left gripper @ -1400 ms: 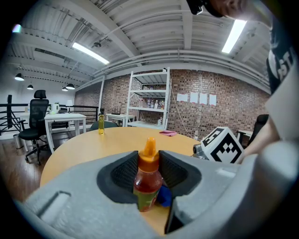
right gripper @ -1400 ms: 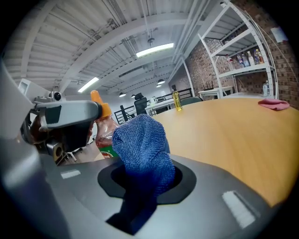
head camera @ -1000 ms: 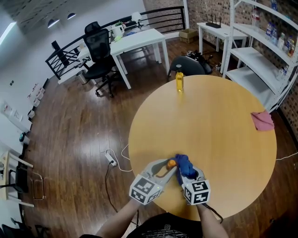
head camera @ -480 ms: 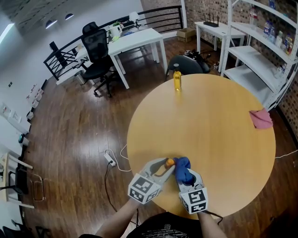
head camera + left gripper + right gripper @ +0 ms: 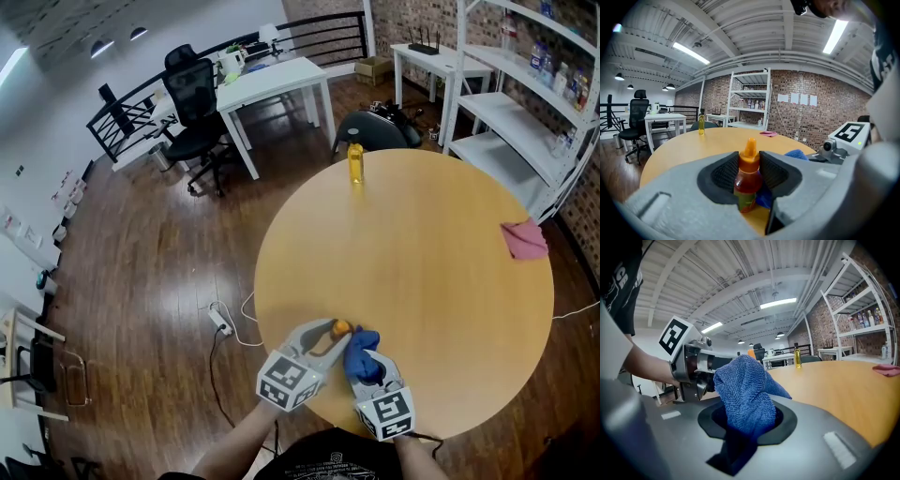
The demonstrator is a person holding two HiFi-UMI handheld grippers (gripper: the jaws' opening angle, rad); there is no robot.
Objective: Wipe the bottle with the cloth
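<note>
While head view only catches the bottle (image 5: 342, 329) cap, left gripper view shows it upright, cap up, clamped btwn left gripper (image 5: 749, 161) fingers; right gripper (image 5: 746, 416) fingers pinch blue cloth (image 5: 743, 385).

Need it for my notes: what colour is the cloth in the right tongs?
The cloth is blue, clearest in the right gripper view.

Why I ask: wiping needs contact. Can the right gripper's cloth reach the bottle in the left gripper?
Probably yes: the cloth in the right gripper sits right beside the bottle, nothing between.
</note>
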